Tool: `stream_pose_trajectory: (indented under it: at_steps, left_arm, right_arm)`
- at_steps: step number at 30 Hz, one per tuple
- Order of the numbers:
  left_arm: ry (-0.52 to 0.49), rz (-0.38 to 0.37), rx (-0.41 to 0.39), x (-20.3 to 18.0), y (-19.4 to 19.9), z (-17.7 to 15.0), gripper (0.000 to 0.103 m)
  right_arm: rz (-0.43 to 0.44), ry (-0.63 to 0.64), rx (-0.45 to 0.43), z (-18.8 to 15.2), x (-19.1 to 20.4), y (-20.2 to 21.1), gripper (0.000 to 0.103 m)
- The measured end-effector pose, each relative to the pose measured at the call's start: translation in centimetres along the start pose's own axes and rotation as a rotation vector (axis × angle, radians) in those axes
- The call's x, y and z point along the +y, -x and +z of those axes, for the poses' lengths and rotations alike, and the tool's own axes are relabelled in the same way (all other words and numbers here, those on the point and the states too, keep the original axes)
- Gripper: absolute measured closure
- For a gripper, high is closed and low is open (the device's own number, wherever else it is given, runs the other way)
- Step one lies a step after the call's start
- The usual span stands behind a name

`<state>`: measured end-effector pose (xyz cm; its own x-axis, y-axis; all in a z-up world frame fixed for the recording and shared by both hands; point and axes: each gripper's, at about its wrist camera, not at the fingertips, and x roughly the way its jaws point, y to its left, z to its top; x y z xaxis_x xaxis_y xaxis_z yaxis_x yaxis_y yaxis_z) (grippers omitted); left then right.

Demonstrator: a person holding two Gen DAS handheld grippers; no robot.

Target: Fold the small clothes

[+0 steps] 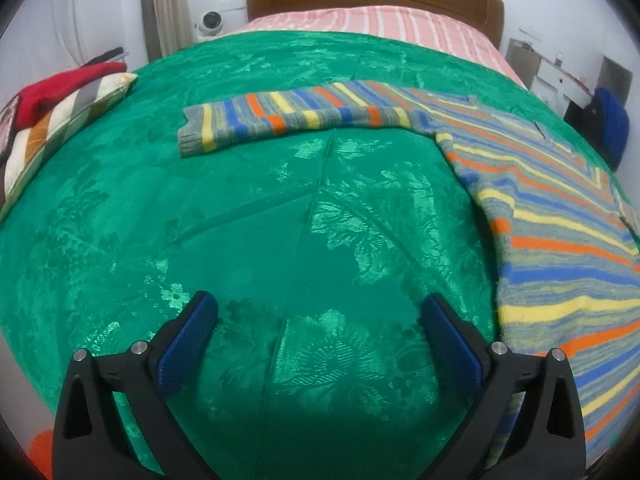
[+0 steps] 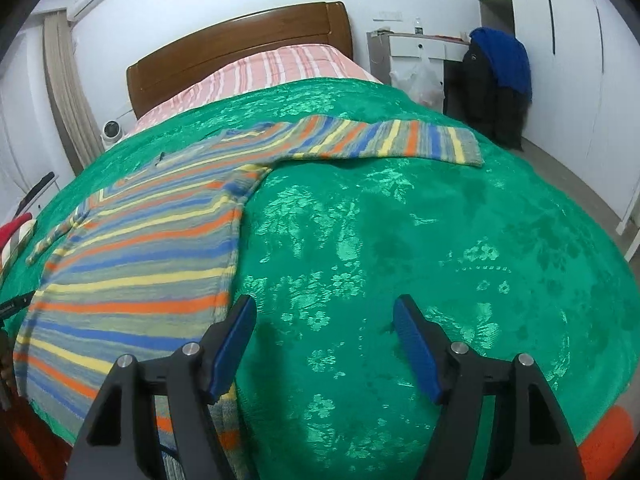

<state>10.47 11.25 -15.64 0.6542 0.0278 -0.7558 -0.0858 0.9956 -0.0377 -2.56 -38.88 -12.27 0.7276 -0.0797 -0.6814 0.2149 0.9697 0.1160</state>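
Observation:
A small striped knit sweater in grey, blue, yellow and orange lies flat on a green bedspread. One sleeve stretches out to the left in the left wrist view. In the right wrist view the sweater body lies at the left and its other sleeve reaches right. My left gripper is open and empty above bare bedspread, left of the sweater's hem. My right gripper is open and empty, just right of the hem edge.
A striped pillow with a red cloth on it lies at the bed's left edge. A wooden headboard and pink striped sheet are at the far end. A chair with dark and blue clothes stands right of the bed.

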Motion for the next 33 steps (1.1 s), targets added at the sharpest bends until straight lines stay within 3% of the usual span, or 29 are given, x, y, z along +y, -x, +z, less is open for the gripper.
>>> stream_pose_trajectory:
  at_steps: [33]
  left_arm:
    - [-0.013, 0.033, -0.004, -0.49, -0.26, -0.41, 0.0]
  right_arm:
    - [0.002, -0.011, -0.018, 0.05, -0.24, 0.51, 0.032]
